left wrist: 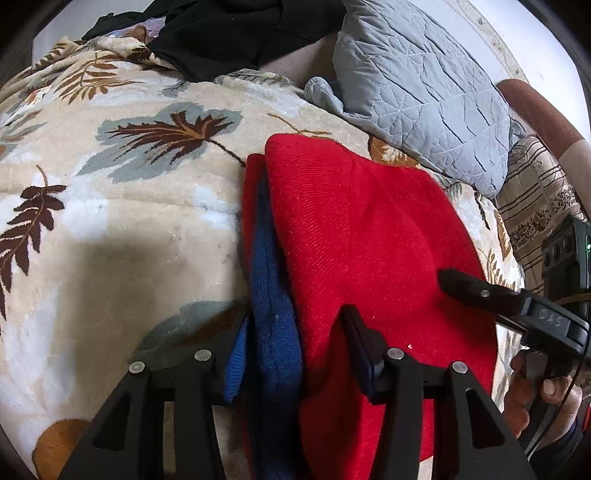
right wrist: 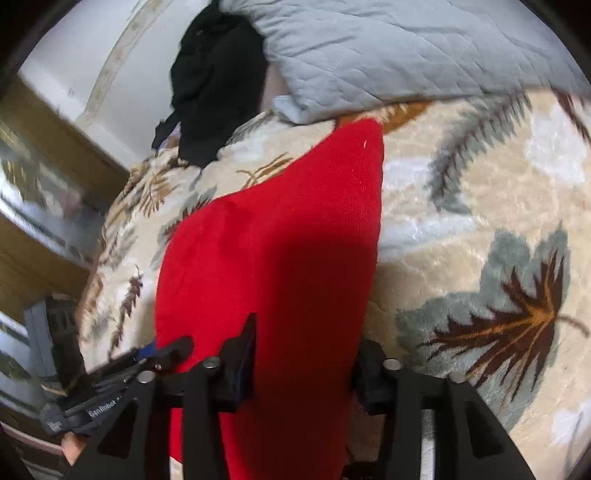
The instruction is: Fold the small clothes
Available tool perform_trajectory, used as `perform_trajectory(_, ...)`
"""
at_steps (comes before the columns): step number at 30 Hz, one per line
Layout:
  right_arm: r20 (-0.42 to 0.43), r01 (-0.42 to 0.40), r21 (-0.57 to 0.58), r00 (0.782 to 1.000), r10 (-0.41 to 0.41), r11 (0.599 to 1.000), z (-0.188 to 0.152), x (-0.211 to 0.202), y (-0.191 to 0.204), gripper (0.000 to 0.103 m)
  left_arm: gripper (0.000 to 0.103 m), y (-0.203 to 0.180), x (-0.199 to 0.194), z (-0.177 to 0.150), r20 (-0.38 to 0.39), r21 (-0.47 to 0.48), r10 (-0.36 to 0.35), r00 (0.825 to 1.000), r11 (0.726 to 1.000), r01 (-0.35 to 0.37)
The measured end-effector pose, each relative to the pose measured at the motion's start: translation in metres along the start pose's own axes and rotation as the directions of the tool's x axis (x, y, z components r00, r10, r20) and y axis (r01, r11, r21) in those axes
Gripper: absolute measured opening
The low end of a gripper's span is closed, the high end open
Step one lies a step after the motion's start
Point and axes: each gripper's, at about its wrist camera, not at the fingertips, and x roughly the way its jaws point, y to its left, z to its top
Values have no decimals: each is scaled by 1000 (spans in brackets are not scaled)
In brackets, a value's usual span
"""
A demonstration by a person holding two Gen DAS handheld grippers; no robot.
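A: Your left gripper has its jaws apart, straddling the near edge of the red garment. One finger lies on the leaf-print blanket beside the blue ribbed trim, the other rests on the red cloth. Nothing pinched that I can see.

B: And your right gripper?

A: Jaws apart too. Its left finger sits on the red garment; its right finger is mostly hidden behind the cloth's edge. From the left wrist view the right gripper comes in from the side, tip touching the red fabric, your hand behind it.

B: Where is the garment itself?

A: Flat on the blanket, folded over, red layer on top and the blue trim showing along its left edge.

B: What crowds you?

A: A grey quilted pillow just beyond the far corner of the red cloth, near it, contact unclear. Dark clothing heaped further back on the blanket, well apart. A striped patterned fabric lies off to the right.

B: Surface and room?

A: Plush cream blanket with brown and grey-green leaves. Pale wall behind; wood-framed furniture to the left, blurred in the right wrist view.
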Motion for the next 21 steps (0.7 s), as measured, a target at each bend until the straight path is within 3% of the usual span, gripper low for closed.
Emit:
perform_trajectory(2,14,-38,46,999,38,998,-3,-9,-10,65,51,3,-9,3,3,-31,-32,999,999,32)
perform_trajectory(4,28,-67,48,997,65,997,-8,-20,-12,70,50,8,-25,3,56,-66,-88,995,994,92)
perform_trajectory(6,38,-92,51,995,90,994,-16,-30,-18,71,57,12,-37,4,110,-60,-120,987,990,127)
perform_trajectory(10,-7,-132,86,991,133,987,-22,-16,-22,73,63,11,2,-1,-38,-56,-82,996,995,80)
perform_trajectory(11,-37,-139,79,989,143,987,-21,-4,-18,72,61,14,7,-3,-24,-71,-97,995,993,95)
perform_trajectory(12,-79,-118,43,990,121,992,-22,9,-11,68,45,15,6,-2,-15,-71,-120,993,990,118)
perform_trajectory(15,-72,-70,10,995,70,998,-21,9,0,53,35,11,1,0,-20,-79,-116,993,990,114)
perform_trajectory(17,-68,-39,-40,997,36,998,-20,2,11,48,34,0,-3,0,-12,-30,-71,997,997,71)
perform_trajectory(19,-60,-21,-65,998,17,998,-20,-1,17,48,35,0,-2,1,-20,-40,-59,998,998,58)
perform_trajectory(21,-69,-8,-50,998,5,999,-21,6,12,56,40,2,0,4,-37,-46,-73,997,996,71)
